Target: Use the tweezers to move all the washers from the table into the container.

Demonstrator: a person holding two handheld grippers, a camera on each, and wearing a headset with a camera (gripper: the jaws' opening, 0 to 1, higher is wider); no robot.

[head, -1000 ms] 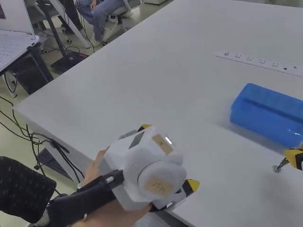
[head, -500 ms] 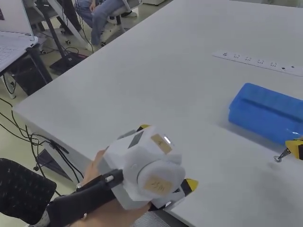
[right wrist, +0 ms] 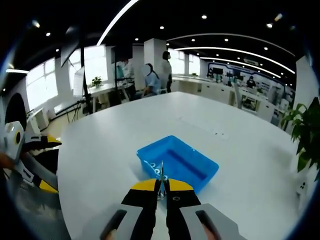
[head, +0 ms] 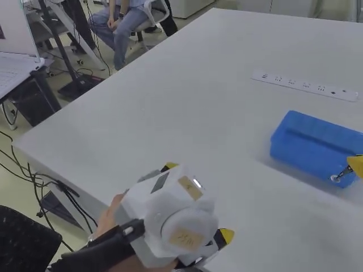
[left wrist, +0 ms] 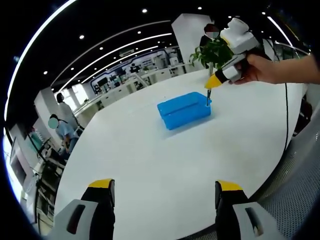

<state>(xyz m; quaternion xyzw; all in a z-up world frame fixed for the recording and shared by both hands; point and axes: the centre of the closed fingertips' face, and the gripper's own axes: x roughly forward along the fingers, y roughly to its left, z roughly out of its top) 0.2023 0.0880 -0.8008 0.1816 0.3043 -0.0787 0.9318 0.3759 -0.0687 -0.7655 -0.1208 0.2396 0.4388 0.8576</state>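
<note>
The blue container (head: 315, 144) stands on the white table (head: 198, 96), at the right in the head view. My right gripper (head: 356, 164) is shut on thin metal tweezers (right wrist: 161, 175), whose tips pinch a small washer (head: 337, 178) just at the container's near wall. Seen from the right gripper view, those tips hang over the front rim of the blue container (right wrist: 177, 162). My left gripper (head: 198, 201) rests low at the table's near edge, open with nothing between its jaws (left wrist: 165, 197). The left gripper view looks across at the container (left wrist: 185, 109) and my right gripper (left wrist: 216, 81).
A white power strip (head: 306, 85) lies beyond the container. A laptop on a stand (head: 14, 48) and a seated person (head: 122, 20) are off the table's left. Cables (head: 34, 164) hang below the near-left table edge.
My right gripper has lifted the tweezers and the washer off the table and brought them up to the container's near wall. The left gripper stays put; the head camera has shifted slightly.
</note>
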